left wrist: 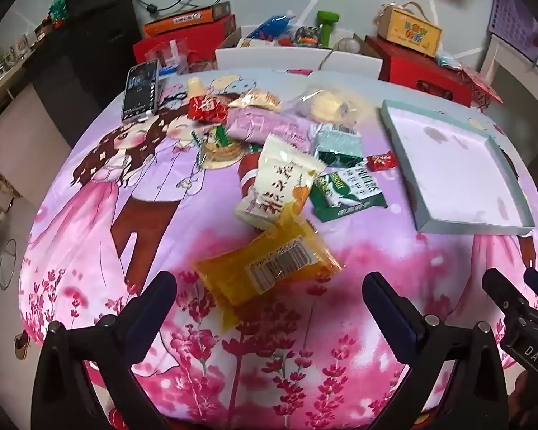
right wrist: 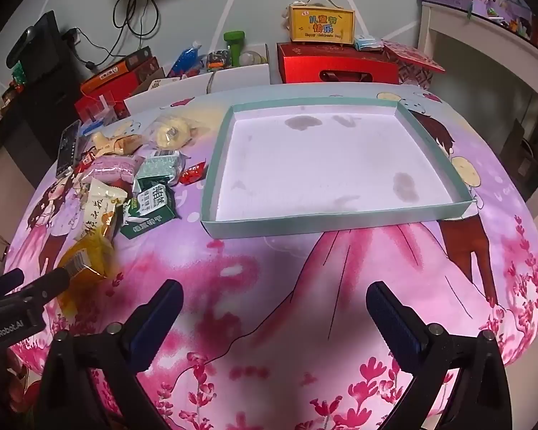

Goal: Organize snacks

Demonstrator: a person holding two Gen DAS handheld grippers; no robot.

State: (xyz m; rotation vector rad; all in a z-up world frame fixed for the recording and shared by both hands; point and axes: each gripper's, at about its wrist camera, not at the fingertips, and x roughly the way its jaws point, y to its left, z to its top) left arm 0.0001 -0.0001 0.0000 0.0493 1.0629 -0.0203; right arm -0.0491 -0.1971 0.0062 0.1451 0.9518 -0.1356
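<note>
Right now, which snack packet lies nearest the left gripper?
The orange-yellow packet with the barcode label, just ahead of the open left gripper; the cream packet and green ones lie farther.

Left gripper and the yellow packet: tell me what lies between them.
Nothing but bare tablecloth. In the left wrist view, the open left gripper has the yellow packet just ahead, untouched.

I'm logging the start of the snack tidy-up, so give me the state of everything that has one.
left tongs: open, holding nothing
right tongs: open, holding nothing
shallow box tray: no snacks inside, stained floor
yellow snack packet: sealed, lying flat
green milk carton: lying on its side
phone: screen lit
</note>
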